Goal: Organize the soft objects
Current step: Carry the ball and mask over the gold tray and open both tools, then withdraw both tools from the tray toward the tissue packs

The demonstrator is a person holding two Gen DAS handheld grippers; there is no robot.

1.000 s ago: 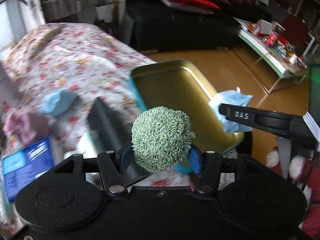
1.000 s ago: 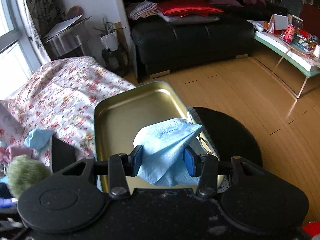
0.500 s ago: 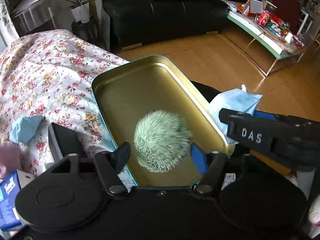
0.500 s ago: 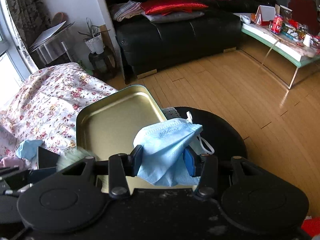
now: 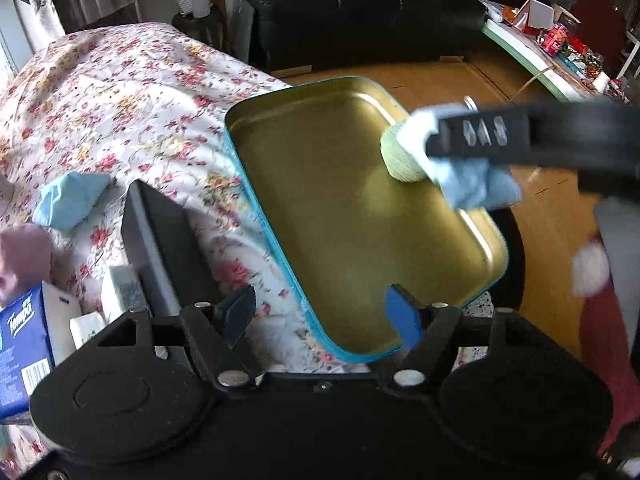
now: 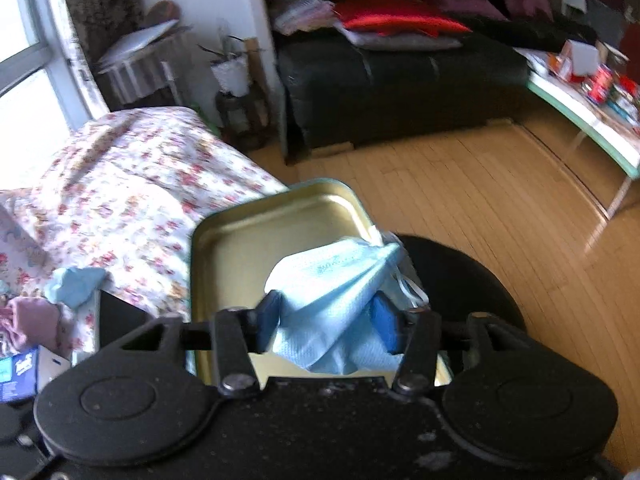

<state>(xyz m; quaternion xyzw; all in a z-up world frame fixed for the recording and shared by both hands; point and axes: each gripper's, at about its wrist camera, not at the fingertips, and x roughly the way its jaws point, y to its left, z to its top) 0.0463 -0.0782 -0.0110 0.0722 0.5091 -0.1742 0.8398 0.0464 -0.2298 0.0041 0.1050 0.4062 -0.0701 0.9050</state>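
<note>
Dropped from the left gripper since a second ago: green scrubber ball, now resting inside the gold tin tray near its far right wall, partly hidden behind the right gripper. Left fingers released, spread wide, nothing between them. Right gripper over the tray's right edge, jaws just opening, blue face mask still bunched between the blue pads; whether pressed or already loose, cannot tell. Tray on the edge of the floral bedspread, above a black round stool. Second blue mask, pink cloth and Tempo tissue pack left on the bed.
</note>
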